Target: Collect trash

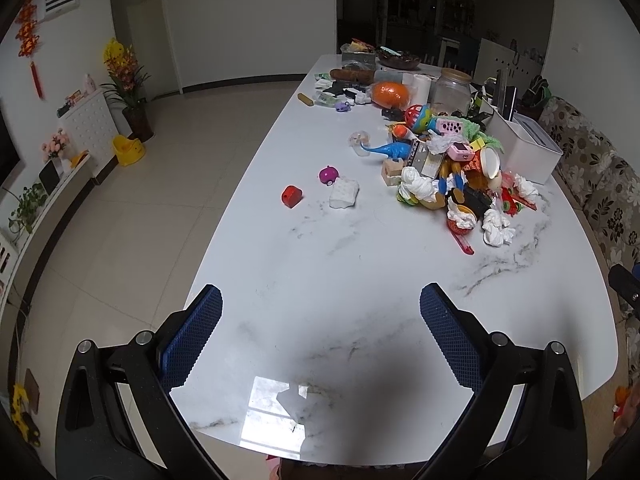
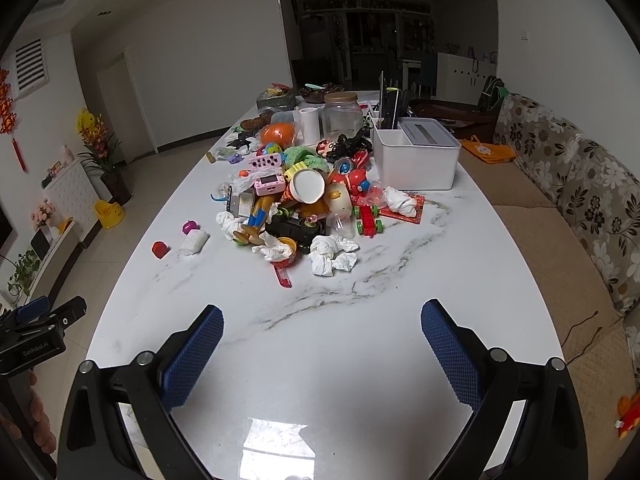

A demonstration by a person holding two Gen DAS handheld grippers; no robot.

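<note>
Crumpled white tissues lie among a pile of toys on the white marble table. One tissue wad sits at the pile's near edge, also in the right wrist view. Another tissue lies in the pile, one beside the white bin. A folded tissue pack lies apart. My left gripper is open and empty above the near table. My right gripper is open and empty, well short of the pile.
A red block and a purple toy lie left of the pile. A glass jar, an orange ball and boxes stand farther back. A floral sofa runs along the right. Tiled floor lies left.
</note>
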